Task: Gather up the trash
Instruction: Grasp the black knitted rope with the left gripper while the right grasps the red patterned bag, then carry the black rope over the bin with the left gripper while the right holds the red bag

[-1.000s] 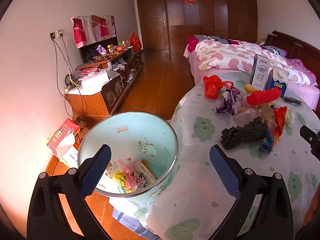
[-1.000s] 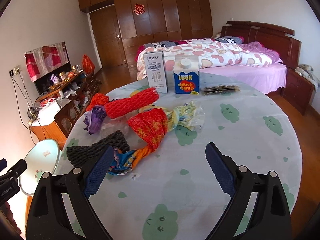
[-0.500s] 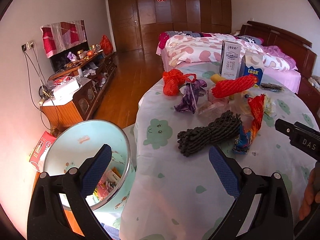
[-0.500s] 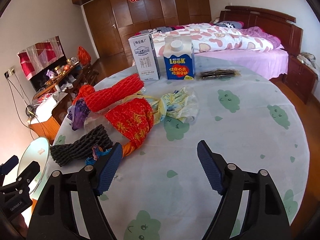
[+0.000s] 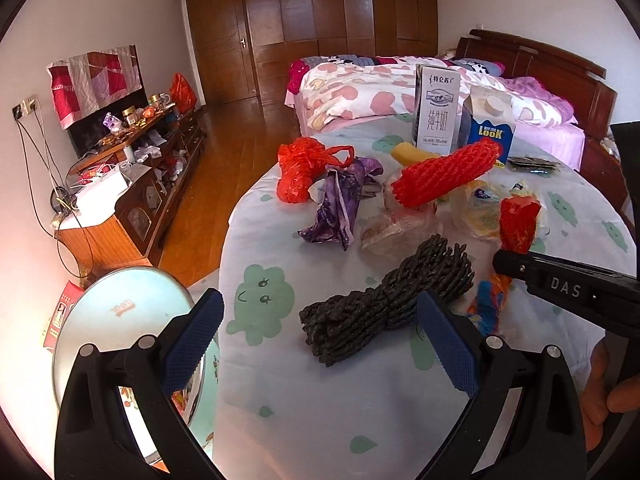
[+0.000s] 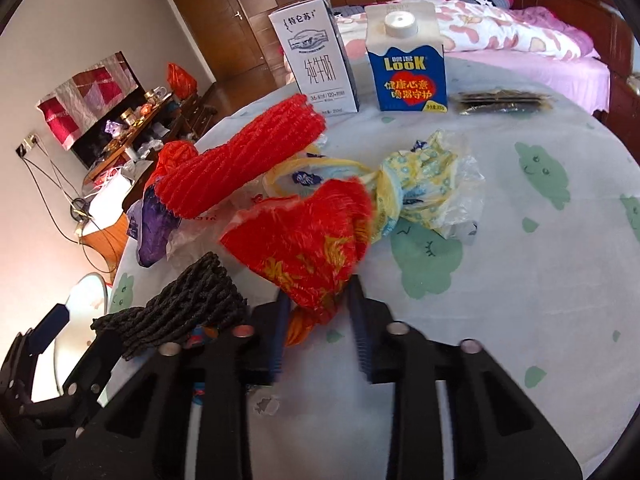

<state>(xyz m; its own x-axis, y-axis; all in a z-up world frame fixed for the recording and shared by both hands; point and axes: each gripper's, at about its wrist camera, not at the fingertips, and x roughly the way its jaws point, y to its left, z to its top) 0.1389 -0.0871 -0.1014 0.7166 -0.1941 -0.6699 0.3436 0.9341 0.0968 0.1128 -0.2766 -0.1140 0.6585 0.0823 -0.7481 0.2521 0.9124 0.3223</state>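
Altogether, two cartons stand at the far edge of the surface (image 6: 500,320): one white milk carton (image 6: 316,60) and one blue carton (image 6: 408,64). One red foam net (image 6: 248,168), one black foam net (image 5: 384,304), one purple wrapper (image 5: 340,204) and one red printed bag (image 6: 312,244) lie mid-frame. One bin (image 5: 120,320) sits lower left. Right tongs (image 6: 318,328), angled downward, are closing on the red printed bag's tail between the pads. Left tongs (image 5: 320,344) hang wide open, empty, at the black foam net.
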